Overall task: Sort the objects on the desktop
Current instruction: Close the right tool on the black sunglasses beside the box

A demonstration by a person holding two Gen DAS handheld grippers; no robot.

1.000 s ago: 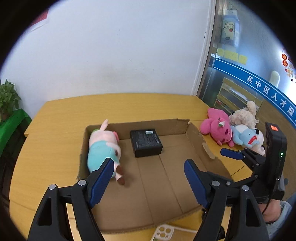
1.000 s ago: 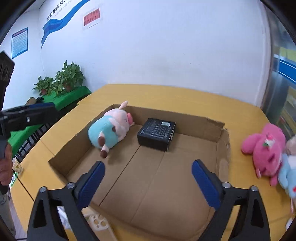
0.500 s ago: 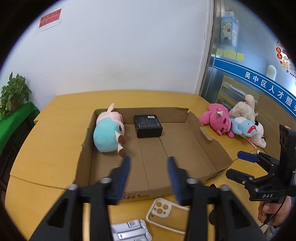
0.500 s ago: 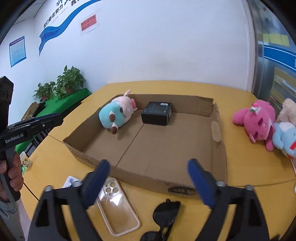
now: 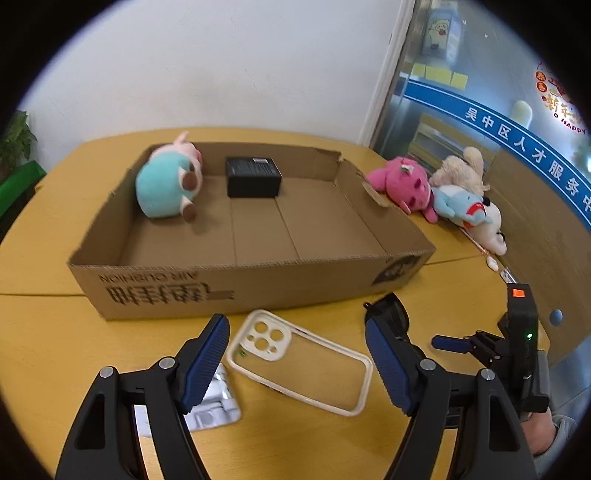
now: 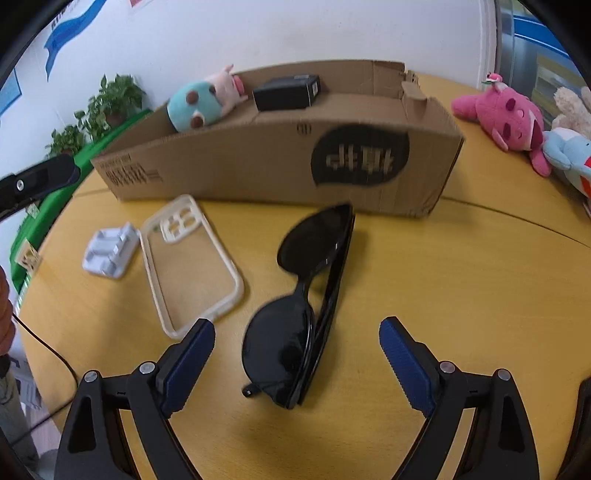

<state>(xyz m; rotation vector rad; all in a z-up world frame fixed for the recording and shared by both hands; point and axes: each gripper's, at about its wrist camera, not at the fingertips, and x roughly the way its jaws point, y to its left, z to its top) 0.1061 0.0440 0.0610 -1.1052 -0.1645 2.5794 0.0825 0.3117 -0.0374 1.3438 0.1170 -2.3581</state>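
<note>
A plain white wall (image 5: 221, 66) stood behind a rounded, yellow wooden table (image 6: 480, 295) whose top showed a seam between its sections. Potted green plants (image 6: 110, 99) sat on a green-covered stand (image 6: 44, 218) at the left by the wall, where a blue swoosh graphic (image 6: 70, 29) and a red-and-white notice (image 6: 142, 3) hung. At the right, a glass partition (image 5: 461, 110) carried a blue band with white Chinese characters (image 5: 517, 144), yellow sticky notes (image 5: 439, 75) and red festive decals (image 5: 557, 99). Even, bright light filled the room.
</note>
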